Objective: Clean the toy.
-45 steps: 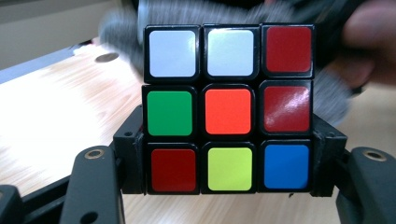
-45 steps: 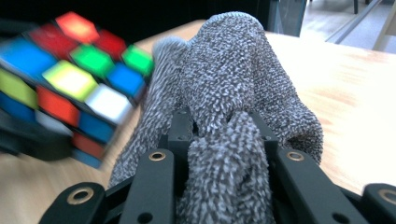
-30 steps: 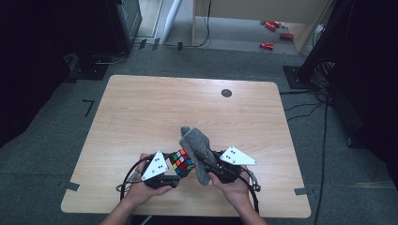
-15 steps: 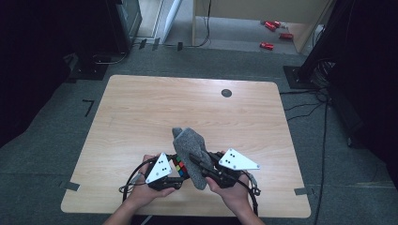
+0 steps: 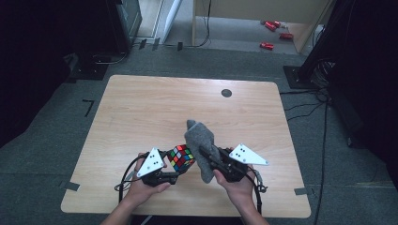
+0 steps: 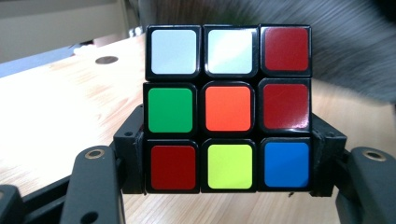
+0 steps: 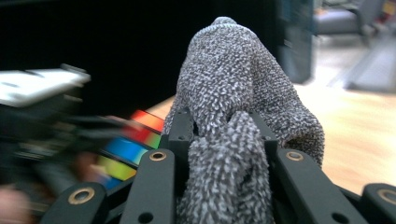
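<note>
Currently left gripper (image 5: 174,169) fingers clamp the multicoloured puzzle cube (image 6: 228,108); right gripper (image 5: 210,159) fingers pinch the grey knitted cloth (image 7: 233,116). Wiping step; next, press cloth onto cube face.

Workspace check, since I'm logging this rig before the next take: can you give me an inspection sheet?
Surface: wooden table, bare but for a dark round spot near the far edge.
Job's things: cube, scrambled, clamped; grey cloth bunched, standing up beside the cube.
Clutter: nothing seen on the table.
Grippers: left tool shut on the cube; right tool shut on the cloth.
Cables: black cable loops by the left hand.
Surroundings: red items on the floor, floor cables at right.
</note>
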Action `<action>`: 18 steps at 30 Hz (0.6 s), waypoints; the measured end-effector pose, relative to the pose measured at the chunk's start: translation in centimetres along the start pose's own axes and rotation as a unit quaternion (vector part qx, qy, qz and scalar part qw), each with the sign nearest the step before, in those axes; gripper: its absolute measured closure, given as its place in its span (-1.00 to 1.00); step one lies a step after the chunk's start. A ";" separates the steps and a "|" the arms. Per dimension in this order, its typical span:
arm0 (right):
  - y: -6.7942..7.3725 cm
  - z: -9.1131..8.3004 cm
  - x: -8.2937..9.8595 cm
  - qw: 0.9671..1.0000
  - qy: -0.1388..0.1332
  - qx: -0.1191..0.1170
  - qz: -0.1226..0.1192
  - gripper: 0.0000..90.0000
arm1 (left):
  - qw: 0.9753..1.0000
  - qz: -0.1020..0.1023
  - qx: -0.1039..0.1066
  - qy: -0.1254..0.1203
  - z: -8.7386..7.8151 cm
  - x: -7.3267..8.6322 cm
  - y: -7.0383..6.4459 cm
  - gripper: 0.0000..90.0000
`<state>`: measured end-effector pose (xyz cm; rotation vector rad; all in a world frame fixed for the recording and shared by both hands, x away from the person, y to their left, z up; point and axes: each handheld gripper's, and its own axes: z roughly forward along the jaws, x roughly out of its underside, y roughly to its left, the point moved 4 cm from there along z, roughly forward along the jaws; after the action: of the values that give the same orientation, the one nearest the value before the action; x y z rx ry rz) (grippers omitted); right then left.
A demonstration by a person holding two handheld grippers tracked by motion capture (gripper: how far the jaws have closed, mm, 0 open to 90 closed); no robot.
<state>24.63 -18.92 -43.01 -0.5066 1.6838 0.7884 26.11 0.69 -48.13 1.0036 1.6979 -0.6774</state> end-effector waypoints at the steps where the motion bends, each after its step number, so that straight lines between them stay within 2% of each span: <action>1: 0.8 0.1 -0.1 1.000 -0.001 -0.013 -0.005 0.56 | 1.000 0.005 0.002 0.001 0.1 -0.1 -0.3 -0.23; 3: 1.6 0.6 0.3 1.000 0.013 -0.022 -0.018 0.56 | 1.000 0.004 0.013 -0.008 -0.1 -0.3 -0.7 -0.23; 4: 1.5 0.9 0.7 0.999 0.018 -0.023 -0.017 0.56 | 1.000 0.002 0.015 -0.011 -0.2 -0.5 -0.8 -0.23; 6: 0.7 1.0 1.3 1.000 -0.002 -0.027 0.015 0.57 | 0.999 -0.004 0.025 -0.025 -0.7 -0.8 -0.8 -0.23; 7: -0.2 1.0 1.6 1.000 0.001 -0.015 0.025 0.58 | 0.999 -0.010 0.032 -0.033 -0.9 -0.9 -0.7 -0.23; 8: -0.9 0.9 1.8 1.000 0.011 0.005 0.012 0.58 | 0.998 -0.019 0.040 -0.044 -1.1 -1.1 -0.5 -0.23; 9: -1.8 0.9 2.1 0.999 0.027 0.027 0.002 0.58 | 0.996 -0.033 0.050 -0.063 -1.4 -1.3 -0.4 -0.23; 10: -2.6 0.9 2.5 0.998 0.053 0.045 0.004 0.58 | 0.995 -0.044 0.053 -0.070 -1.6 -1.6 -0.2 -0.23; 11: -3.3 0.9 2.8 0.997 0.062 0.052 0.018 0.58 | 0.996 -0.040 0.046 -0.065 -1.5 -1.7 0.0 -0.23; 13: -3.7 0.5 2.5 0.997 0.044 0.045 0.048 0.58 | 0.999 -0.021 0.023 -0.040 -1.2 -1.3 0.1 -0.23; 14: -3.5 0.3 2.0 0.998 0.034 0.036 0.050 0.57 | 0.999 -0.019 0.019 -0.028 -1.0 -0.9 0.2 -0.23; 16: -2.1 0.0 0.8 0.999 0.010 0.011 0.037 0.56 | 0.999 -0.028 0.020 -0.015 -0.5 -0.3 0.2 -0.23; 18: -0.2 0.0 0.0 0.999 -0.004 -0.024 0.020 0.56 | 0.999 -0.024 0.024 -0.010 -0.2 -0.3 0.0 -0.23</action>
<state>24.79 -19.09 -43.04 -0.5033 1.6756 0.8616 26.04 0.72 -47.77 0.9888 1.6996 -0.7592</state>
